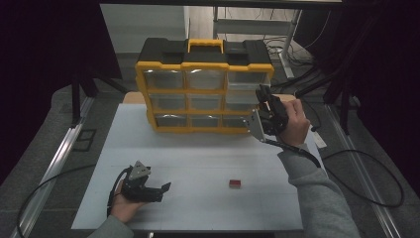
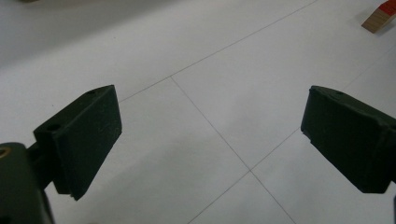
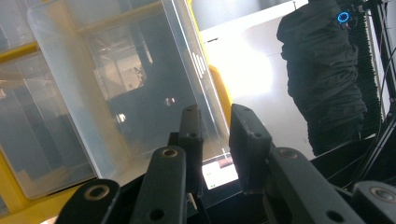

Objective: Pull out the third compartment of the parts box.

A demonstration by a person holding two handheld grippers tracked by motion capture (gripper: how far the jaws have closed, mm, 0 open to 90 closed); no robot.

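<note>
A yellow and black organiser with clear drawers stands at the back of the white table. My right gripper reaches to its right column at the middle drawer. In the right gripper view the clear front wall of that drawer passes between the two narrow-set jaws of my right gripper, which is shut on it. My left gripper rests low at the table's front left, open and empty, as the left gripper view confirms. A small red-topped block lies on the table to its right.
The block also shows at the top right of the left gripper view, wooden below its red face. Cables trail off both table sides. Metal rails run along the floor, and a dark draped stand is beyond the organiser.
</note>
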